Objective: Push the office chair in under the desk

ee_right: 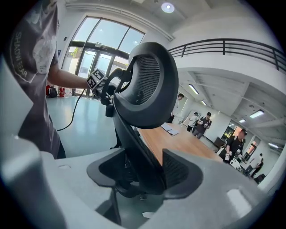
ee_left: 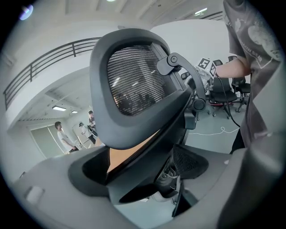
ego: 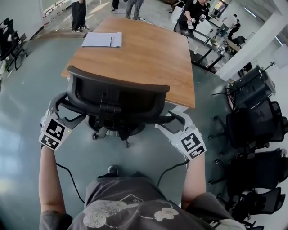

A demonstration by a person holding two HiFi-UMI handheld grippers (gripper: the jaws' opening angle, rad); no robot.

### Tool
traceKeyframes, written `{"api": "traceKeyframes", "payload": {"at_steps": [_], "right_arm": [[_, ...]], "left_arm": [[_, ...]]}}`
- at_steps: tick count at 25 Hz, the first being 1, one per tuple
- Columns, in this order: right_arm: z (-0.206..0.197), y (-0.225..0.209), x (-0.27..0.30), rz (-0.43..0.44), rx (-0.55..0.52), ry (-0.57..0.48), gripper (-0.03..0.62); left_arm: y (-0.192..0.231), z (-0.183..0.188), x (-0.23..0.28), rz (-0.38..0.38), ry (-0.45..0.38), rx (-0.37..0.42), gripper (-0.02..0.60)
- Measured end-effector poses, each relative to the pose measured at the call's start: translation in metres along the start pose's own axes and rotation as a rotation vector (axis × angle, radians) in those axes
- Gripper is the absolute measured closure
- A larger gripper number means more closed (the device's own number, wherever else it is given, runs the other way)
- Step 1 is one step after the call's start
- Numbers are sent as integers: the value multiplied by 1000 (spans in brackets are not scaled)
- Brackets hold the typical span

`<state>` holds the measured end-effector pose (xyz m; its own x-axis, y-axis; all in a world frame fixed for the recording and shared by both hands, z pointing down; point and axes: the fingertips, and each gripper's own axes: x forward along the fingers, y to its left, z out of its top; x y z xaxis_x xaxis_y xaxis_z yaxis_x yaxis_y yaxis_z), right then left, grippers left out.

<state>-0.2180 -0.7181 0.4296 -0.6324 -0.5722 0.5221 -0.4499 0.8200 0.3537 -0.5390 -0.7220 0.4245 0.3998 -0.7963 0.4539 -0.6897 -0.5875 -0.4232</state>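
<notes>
The office chair (ego: pixel 118 101) stands at the near edge of the desk (ego: pixel 148 54), its black mesh backrest turned to the person and its wheeled base on the grey-green floor (ego: pixel 27 90). From the head view the top of the backrest overlaps the desk's edge, and the backrest hides how far the seat reaches beneath the wood.

The left gripper (ego: pixel 57 108) is at the backrest's left side and the right gripper (ego: pixel 177 117) at its right, each marker cube low and near the person. The head view does not show how the tongs sit. The left gripper view does: its two dark pads are closed narrow onto a black bar of the chair's back frame, which fills the space between them. The right gripper view shows the same on its side, the chair's slanting spine pressed against the ribbed pad and clamped between both.

Each gripper view also catches the other gripper's cube past the backrest. The right gripper view looks along the desktop to a sheaf of papers (ee_right: pixel 169 129); the left one shows only a sliver of wood under the backrest.

Further off, people (ego: pixel 78 13) stand beyond the desk's far end, and a cluster of spare black chairs (ego: pixel 256 130) is parked at the right. Only the gripper views show the railed balcony (ee_right: pixel 232 47) overhead
</notes>
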Motion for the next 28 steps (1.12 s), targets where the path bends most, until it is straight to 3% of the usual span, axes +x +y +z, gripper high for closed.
{"api": "traceKeyframes", "payload": {"at_steps": [17,25,28], "right_arm": [[-18,-29,32,-83,12,-12,332],[-11,-72,38,-104,23,-33,324],[-12,-78,38,-142,36,-42,324]], "left_arm": [[16,-11,47,-16,-33,8,115],[41,18,76,-18,-54,8,101],[43,23,80,-10,-96,-39,75]]}}
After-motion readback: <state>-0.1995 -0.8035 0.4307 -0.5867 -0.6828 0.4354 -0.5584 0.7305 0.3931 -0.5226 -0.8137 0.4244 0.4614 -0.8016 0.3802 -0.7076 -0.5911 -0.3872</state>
